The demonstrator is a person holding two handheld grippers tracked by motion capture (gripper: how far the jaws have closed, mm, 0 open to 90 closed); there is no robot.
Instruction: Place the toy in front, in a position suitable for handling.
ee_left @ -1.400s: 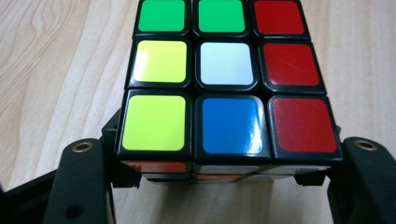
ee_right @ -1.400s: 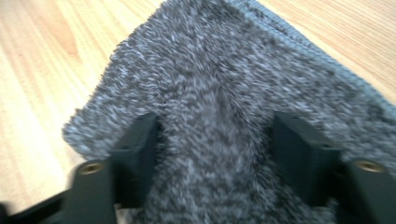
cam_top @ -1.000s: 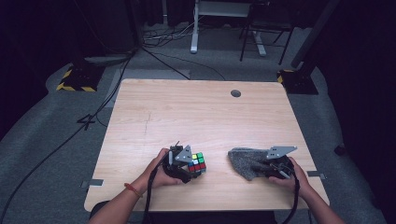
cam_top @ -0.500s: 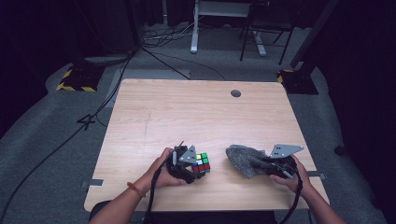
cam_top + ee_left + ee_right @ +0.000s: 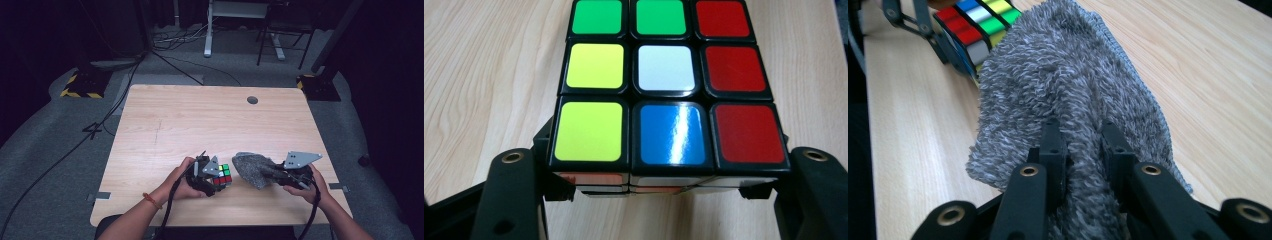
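Around us the wooden surface point(image 5: 200, 120) lay bare, a dark floor with cables beyond it. The cube's point(image 5: 221, 176) underside stayed hidden behind our left claw point(image 5: 212, 176), which was clamped on its two sides near the front edge. Just beside it, our right claw point(image 5: 272, 172) pinched a fold of the grey cloth point(image 5: 252, 167), nearly touching the cube.

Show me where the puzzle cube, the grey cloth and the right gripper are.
puzzle cube point(image 5: 666, 67), left gripper view, on its white centre sticker.
grey cloth point(image 5: 1068, 75), right gripper view, on its fluffy upper fold.
right gripper point(image 5: 1083, 145), right gripper view, midway between its fingertips.
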